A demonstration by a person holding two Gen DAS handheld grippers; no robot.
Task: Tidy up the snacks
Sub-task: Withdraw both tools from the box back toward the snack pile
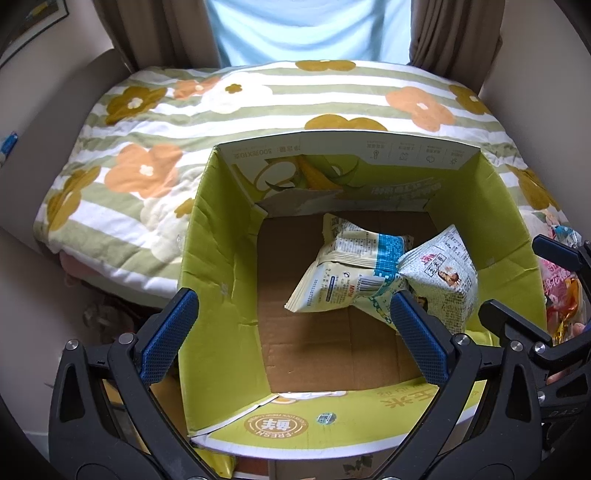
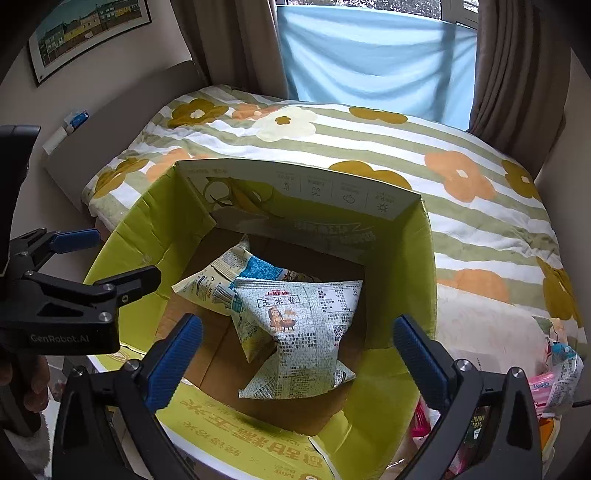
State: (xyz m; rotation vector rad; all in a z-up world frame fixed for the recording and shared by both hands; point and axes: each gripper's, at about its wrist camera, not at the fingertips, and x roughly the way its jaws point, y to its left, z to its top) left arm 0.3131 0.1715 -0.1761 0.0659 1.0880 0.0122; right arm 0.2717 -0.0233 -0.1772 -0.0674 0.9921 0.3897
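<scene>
Jaws wide apart on both sides, nothing held between them. Left gripper point(image 1: 291, 332) hangs over the near left part of the cardboard box point(image 1: 210, 236), one blue pad outside the left wall, the other above the floor of the box beside the snacks. Right gripper point(image 2: 295, 354) hovers above the same box point(image 2: 424, 295), its pads spread either side of the newsprint snack bag point(image 2: 306, 332), and not touching it. That newsprint bag point(image 1: 439, 280) lies toward the right wall, leaning over a second pale bag with a blue band point(image 1: 354, 262), which sits on the brown floor of the box nearer the middle; the two touch. Flaps stand up all round, green on the inside, with a corn picture on the far one. Outside the box to the right, a heap of more snack packets point(image 2: 554, 380) in pink and white lies just beside the wall. Beyond it all, a bed with a striped flowered quilt point(image 2: 369, 136), brown curtains point(image 2: 517, 74) framing a pale blue drape, and a framed picture point(image 2: 88, 29) on the wall at upper left.
</scene>
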